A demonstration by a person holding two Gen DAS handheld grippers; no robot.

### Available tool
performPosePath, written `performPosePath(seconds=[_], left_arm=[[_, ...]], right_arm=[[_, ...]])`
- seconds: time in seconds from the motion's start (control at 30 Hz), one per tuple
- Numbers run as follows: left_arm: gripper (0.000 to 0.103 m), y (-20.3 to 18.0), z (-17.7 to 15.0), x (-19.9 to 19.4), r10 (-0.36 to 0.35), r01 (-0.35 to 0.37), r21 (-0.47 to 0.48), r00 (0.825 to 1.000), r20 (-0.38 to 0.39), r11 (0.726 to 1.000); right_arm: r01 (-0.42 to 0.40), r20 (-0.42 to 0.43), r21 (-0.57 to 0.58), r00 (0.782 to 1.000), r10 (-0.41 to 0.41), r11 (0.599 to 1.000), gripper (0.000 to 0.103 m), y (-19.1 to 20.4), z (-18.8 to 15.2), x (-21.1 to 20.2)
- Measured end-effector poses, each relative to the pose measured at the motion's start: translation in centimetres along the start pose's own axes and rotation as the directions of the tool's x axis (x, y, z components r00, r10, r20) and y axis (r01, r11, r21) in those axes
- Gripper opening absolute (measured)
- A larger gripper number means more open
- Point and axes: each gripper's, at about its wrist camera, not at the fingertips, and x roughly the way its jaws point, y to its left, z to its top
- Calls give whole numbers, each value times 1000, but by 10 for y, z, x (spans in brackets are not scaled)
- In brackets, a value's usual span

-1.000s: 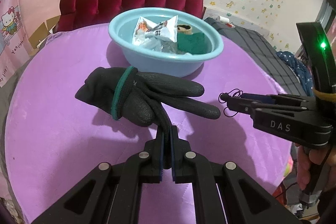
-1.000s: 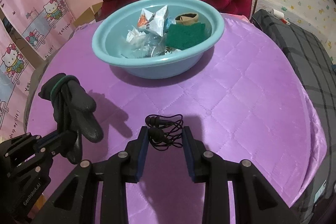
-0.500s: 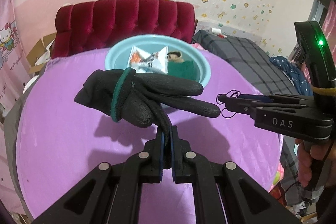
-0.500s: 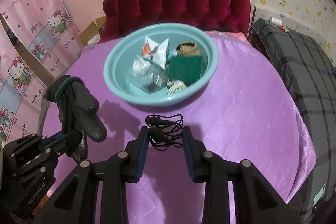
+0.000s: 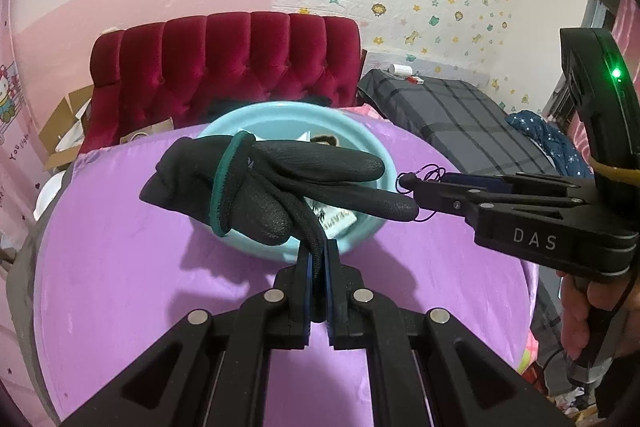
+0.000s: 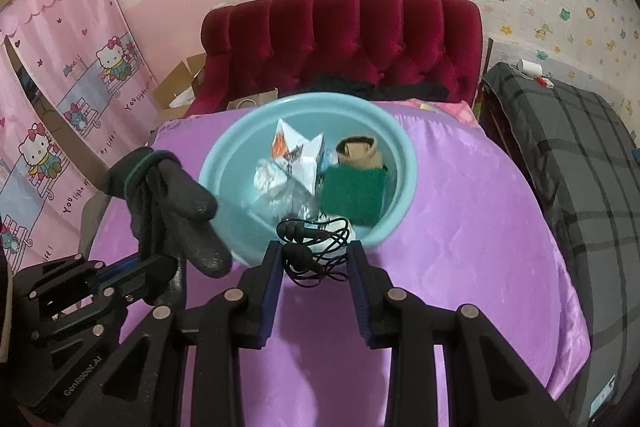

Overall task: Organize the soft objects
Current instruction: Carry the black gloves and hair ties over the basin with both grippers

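So the left gripper (image 5: 318, 259) is clamped tight on a black glove (image 5: 264, 187), dangling it above the purple cover near the blue basin (image 6: 404, 163). Right gripper (image 6: 314, 259) pinches a tangled black earphone cord (image 6: 316, 247) at the basin's near rim.

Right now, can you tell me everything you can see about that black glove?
The black glove looks like knitted fabric with a grainy, rubbery coating on its fingers, and a dark green band runs around its cuff. It is limp and bunched up, cuff to the left and fingers pointing right. The left gripper is shut on one fold of it and holds it in the air above the purple tablecloth, in front of the blue basin. Nothing else seems to touch it.
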Motion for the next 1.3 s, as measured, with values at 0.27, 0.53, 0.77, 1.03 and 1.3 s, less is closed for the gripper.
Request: performPosePath(seconds=[0.27,0.53,0.77,1.03,1.3], left_arm=[[5,8,24,29,11,-10,16,1000,-17,1000],[5,17,39,57,9,-9,-8,1000,-21,1000],[5,31,52,90,15,-15,-11,999,-41,1000],[5,42,64,130,14,-15,-21,997,-80,1000],[6,47,68,151,32,-32,-6,995,-100,999]], right_arm=[[-3,12,-15,1000,3,1000,34,-4,32,23],[10,6,-20,1000,-10,1000,34,-10,57,52],[16,-5,-6,1000,-16,1000,34,-19,76,84],[26,-34,17,999,-25,1000,35,-34,89,122],[-18,-60,59,998,22,998,35,-46,93,153]])
